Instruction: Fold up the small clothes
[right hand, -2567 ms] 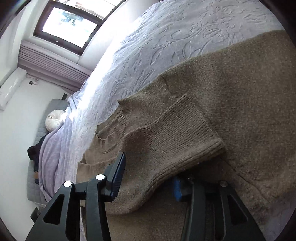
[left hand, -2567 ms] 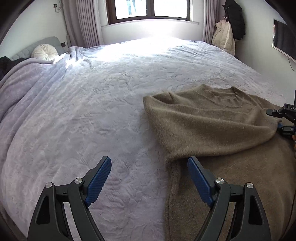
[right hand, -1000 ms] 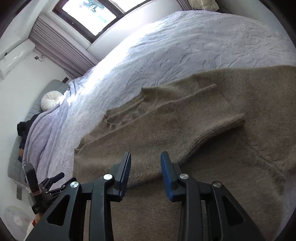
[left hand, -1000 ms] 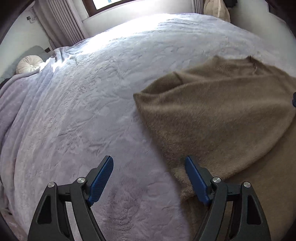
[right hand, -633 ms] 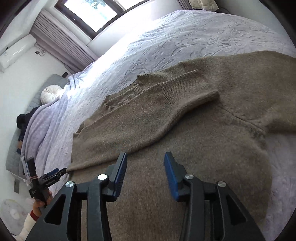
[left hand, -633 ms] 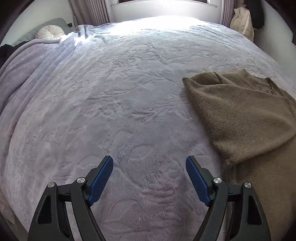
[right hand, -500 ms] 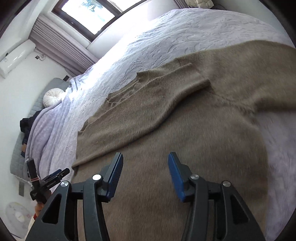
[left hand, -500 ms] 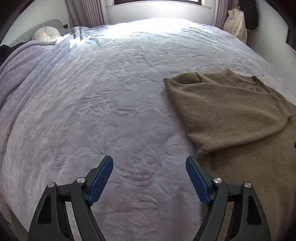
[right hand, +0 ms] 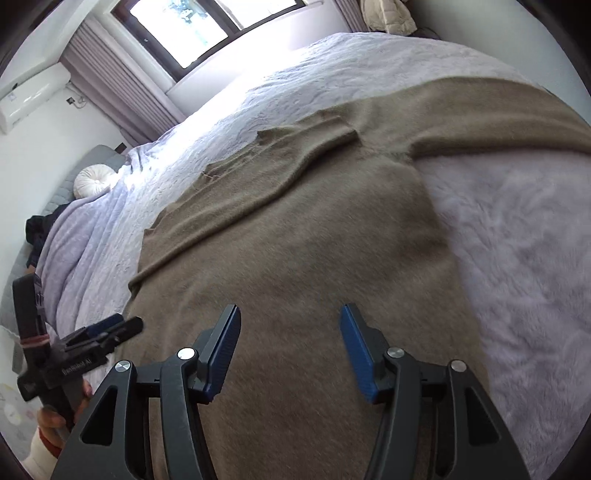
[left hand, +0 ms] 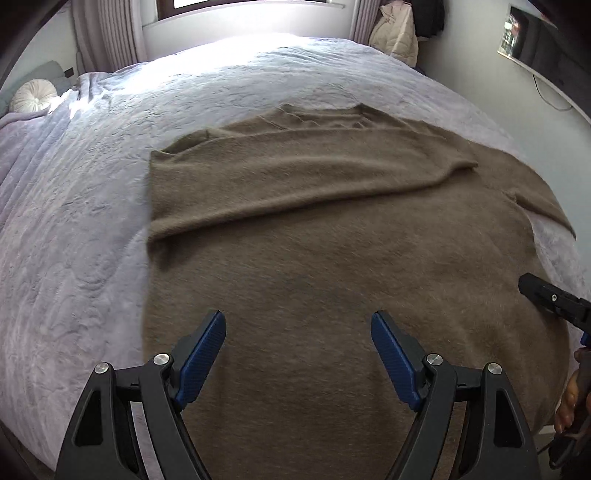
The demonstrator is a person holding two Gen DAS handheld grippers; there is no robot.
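A brown knitted sweater (left hand: pixel 332 258) (right hand: pixel 295 240) lies flat on the lilac bedspread (left hand: pixel 74 221). Its left sleeve (left hand: pixel 303 177) is folded across the chest; the other sleeve (right hand: pixel 498 110) stretches out to the right. My left gripper (left hand: pixel 297 332) hovers open above the sweater's lower body, with nothing between the pads. My right gripper (right hand: pixel 290 325) hangs over the sweater's lower right part; its jaws are opening and hold nothing. Each gripper shows at the edge of the other's view: the right one (left hand: pixel 550 301), the left one (right hand: pixel 99 330) with a hand below it.
A round white cushion (left hand: pixel 33 96) lies at the head of the bed, dark clothes (right hand: pixel 40 225) beside it. Curtains and a window (right hand: pixel 184 26) stand behind the bed. Coats (left hand: pixel 395 37) hang at the far right corner. The bedspread (right hand: pixel 517 240) is bare right of the sweater.
The right gripper let go of the folded sleeve, opened and drew back toward the sweater's hem. The left gripper swung from the bare bedspread to over the sweater's lower body.
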